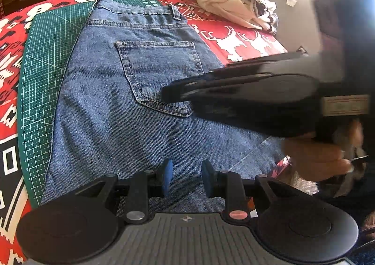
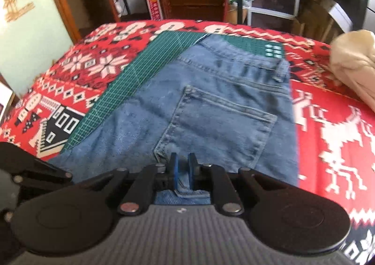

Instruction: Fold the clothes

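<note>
I have the jeans lying flat, back pocket up, partly on the green cutting mat and partly on the red patterned cloth over the counter, waistband at the far side so the legs run toward me for a clean fold. My right claw is narrowed on a hemmed edge of denim that sits between its blue pads, which I judge is the leg end I mean to carry toward the waistband. My left claw hangs wide open just above the fabric, gripping nothing, ready to pin or take the other edge. A cream garment waits bunched at the far right, well apart.
</note>
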Tool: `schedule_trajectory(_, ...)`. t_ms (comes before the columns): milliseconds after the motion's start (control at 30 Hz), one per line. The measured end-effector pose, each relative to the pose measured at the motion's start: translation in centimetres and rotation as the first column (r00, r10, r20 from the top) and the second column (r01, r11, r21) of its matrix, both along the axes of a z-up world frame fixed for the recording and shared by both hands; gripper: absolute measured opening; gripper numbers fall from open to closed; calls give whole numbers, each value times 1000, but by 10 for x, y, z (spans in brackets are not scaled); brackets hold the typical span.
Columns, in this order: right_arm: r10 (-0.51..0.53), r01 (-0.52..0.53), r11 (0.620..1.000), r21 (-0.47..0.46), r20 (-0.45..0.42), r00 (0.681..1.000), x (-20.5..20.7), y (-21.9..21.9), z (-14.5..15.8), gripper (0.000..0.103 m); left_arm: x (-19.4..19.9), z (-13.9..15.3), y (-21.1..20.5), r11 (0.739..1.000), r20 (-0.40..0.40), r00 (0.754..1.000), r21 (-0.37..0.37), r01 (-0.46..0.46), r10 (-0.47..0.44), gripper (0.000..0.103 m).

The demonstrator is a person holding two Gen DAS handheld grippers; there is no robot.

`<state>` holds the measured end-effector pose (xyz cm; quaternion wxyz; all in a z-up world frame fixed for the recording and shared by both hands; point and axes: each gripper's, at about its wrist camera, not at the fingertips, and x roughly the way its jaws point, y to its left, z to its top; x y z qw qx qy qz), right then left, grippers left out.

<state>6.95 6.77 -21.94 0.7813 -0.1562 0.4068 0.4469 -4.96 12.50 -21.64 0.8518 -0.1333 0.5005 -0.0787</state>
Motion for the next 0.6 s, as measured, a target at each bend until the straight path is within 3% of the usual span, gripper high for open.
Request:
schedule_trajectory(167, -48, 48, 999, -9, 10, 999, 13, 13, -1, 5, 1, 0, 3, 1000, -1, 1000, -9, -3, 3, 27)
schedule_trajectory(267, -65, 65, 998, 13, 9, 998, 16, 4, 8, 12, 1, -1, 3, 1000, 0, 1000, -11, -3, 3, 27)
schedule_trajectory(433, -6, 9, 999, 43, -64, 998, 7, -18, 15, 11, 1, -2, 5, 1000, 2, 1000, -19, -4, 4, 27)
schedule_trajectory(600, 21, -22, 1000, -8, -55, 998, -3, 6, 0, 11, 1, -2, 5, 1000, 3, 1000, -22, -5, 5, 27)
